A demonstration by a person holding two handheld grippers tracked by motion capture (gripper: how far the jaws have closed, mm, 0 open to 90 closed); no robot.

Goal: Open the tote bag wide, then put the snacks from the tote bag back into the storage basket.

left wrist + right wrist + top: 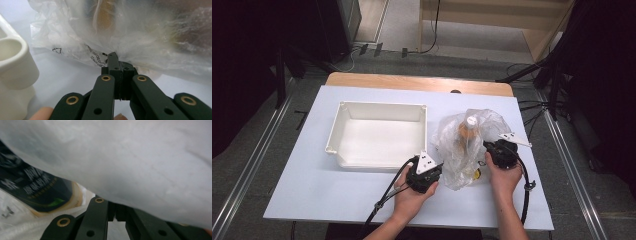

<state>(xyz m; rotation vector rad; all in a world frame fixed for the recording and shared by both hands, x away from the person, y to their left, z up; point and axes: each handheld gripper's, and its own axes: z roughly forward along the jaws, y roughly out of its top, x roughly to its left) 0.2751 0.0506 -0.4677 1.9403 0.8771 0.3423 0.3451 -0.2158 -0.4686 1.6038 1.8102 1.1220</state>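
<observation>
The left gripper is pressed fully together, and in the left gripper view its tips pinch a fold at the lower edge of the clear plastic bag, close to some small black printing on the film. The left hand holds it low over the worktop, with the forearm coming in from the near edge and the gripper pointing to the right toward the bag. The right gripper is also closed, or nearly so; in the right gripper view its tips go under the bag film, so I cannot tell exactly how much of the film it holds. The right hand is at the right side of the bag, the wrist nearly straight, the gripper pointing forward and a little to the left. The bag lies crumpled between the two grippers, and a bottle with a white cap is inside it. Farther to the left stands a white tray, just beside the bag.
</observation>
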